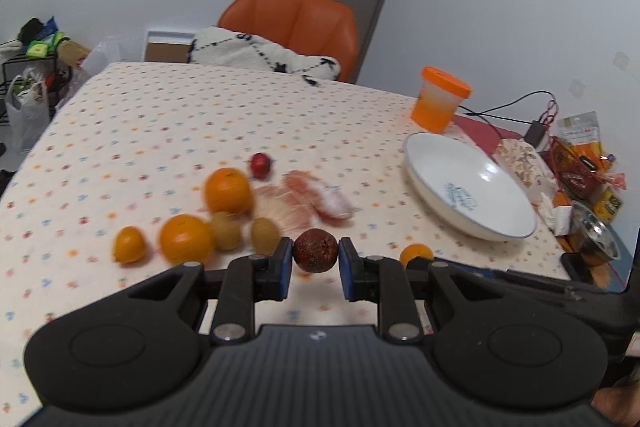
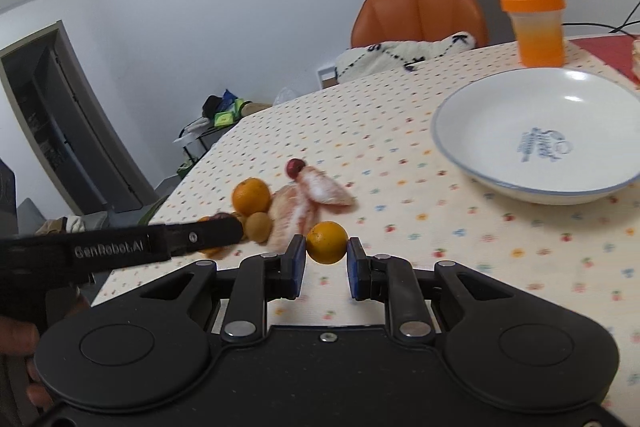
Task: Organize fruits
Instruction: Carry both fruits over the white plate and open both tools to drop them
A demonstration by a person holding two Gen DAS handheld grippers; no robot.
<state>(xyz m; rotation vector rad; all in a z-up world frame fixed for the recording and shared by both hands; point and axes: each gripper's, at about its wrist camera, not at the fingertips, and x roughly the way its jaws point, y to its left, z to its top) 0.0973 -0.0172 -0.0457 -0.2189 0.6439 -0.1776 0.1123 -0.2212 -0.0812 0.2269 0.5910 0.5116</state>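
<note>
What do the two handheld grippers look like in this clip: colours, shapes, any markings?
Both match: the left gripper and right gripper have matte black ribbed bodies, two round side discs, silver pivot bolts and blue pads on black fingers. The right wrist view shows white "GenRobot.AI" lettering on the left gripper's side. No cables or sleeves visible.

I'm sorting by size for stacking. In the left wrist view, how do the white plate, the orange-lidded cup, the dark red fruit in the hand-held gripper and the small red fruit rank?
As they look there:
1. white plate
2. orange-lidded cup
3. dark red fruit, though it sits nearest the camera
4. small red fruit
</note>
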